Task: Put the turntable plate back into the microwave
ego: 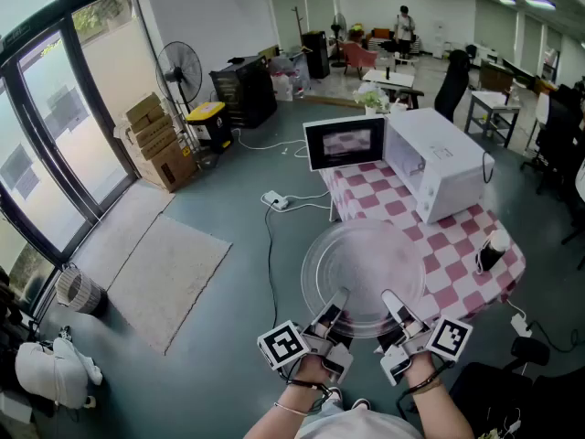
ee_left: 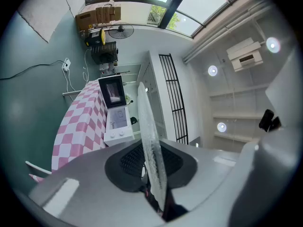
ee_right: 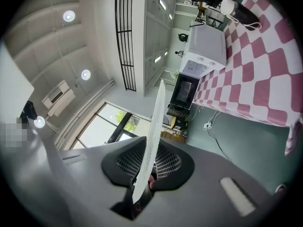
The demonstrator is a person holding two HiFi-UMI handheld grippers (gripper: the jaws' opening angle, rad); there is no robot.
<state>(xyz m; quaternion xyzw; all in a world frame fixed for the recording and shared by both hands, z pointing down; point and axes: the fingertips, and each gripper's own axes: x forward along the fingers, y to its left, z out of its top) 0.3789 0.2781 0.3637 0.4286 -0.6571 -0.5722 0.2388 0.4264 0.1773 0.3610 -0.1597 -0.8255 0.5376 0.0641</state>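
Glass turntable plate (ego: 364,277), held flat in the air, short of the open microwave (ego: 439,163) on the checkered tablecloth (ego: 462,245). Left gripper (ego: 335,304) and right gripper (ego: 394,304) each pinch its near rim. Likely rigid, heavy, slick and breakable, so two-sided rim grips suit it.

There is one glass turntable plate (ego: 364,277) and one white microwave (ego: 439,158), with one table (ego: 462,259) under a pink-checked cloth. Two grippers show: the left gripper (ego: 336,300) and the right gripper (ego: 391,302). On the floor are one standing fan (ego: 179,69), one stack of cardboard boxes (ego: 157,140), one pale rug (ego: 169,277) and one power strip (ego: 276,200). One person (ego: 403,26) stands far back.
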